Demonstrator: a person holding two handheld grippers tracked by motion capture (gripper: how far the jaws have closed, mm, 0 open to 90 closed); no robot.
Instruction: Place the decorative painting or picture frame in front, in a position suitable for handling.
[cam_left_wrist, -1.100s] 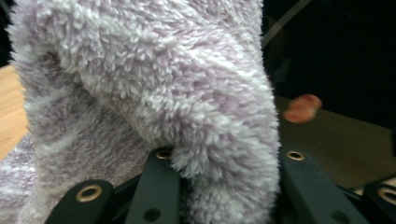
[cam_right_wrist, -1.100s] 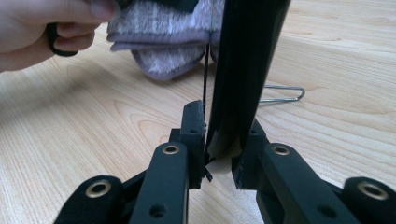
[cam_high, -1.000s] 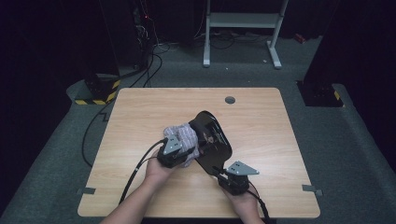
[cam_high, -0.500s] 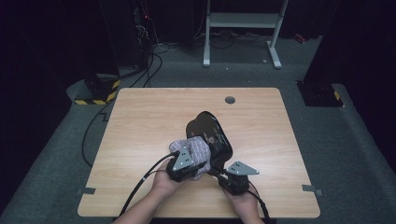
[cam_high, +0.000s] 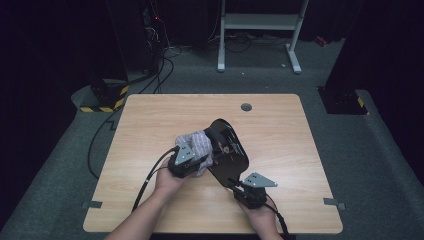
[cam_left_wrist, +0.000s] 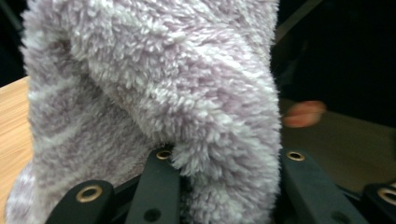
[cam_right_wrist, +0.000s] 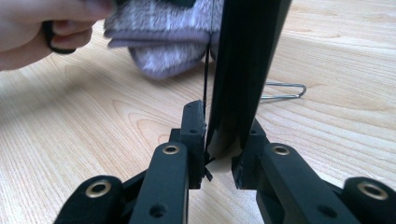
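Two grips hold: the right gripper (cam_right_wrist: 219, 156) clamps the black board (cam_high: 227, 150) at centre frame, the left gripper (cam_left_wrist: 224, 161) pinches the fuzzy sock (cam_high: 197, 147), which next needs stretching over the board's edge.

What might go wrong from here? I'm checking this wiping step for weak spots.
The right gripper pinches only the bottom edge of the black glossy board, which stands tilted, so a push could twist it loose. The left gripper holds the fluffy cloth by a bunched fold, which might slip free. A wire clip lies on the table behind the board and could get knocked.
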